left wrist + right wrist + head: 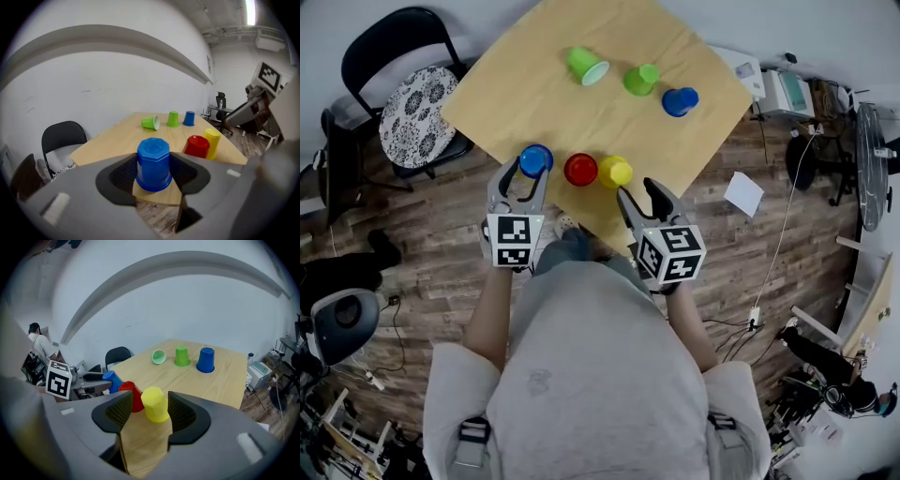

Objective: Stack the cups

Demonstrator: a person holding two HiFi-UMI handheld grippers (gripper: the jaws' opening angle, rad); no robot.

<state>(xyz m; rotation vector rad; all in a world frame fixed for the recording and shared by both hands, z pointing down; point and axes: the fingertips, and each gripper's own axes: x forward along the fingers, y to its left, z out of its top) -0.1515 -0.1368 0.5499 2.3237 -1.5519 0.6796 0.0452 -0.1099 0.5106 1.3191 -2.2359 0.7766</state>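
Observation:
All the cups stand upside down on the wooden table (534,94) except one. At the near corner a blue cup (535,159) (153,164) sits between the jaws of my left gripper (530,171) (153,177), whose pads press on its sides. Beside it stand a red cup (580,170) (197,146) and a yellow cup (616,172) (154,404). My right gripper (639,192) (146,414) is open, with the yellow cup just ahead of its fingertips. Farther back are a green cup on its side (586,66), a second green cup (641,79) and a second blue cup (680,100).
A black chair with a patterned cushion (417,103) stands left of the table. A sheet of paper (743,194) lies on the wooden floor at the right, near cables and boxes of equipment (783,92). The three near cups stand close to the table's edge.

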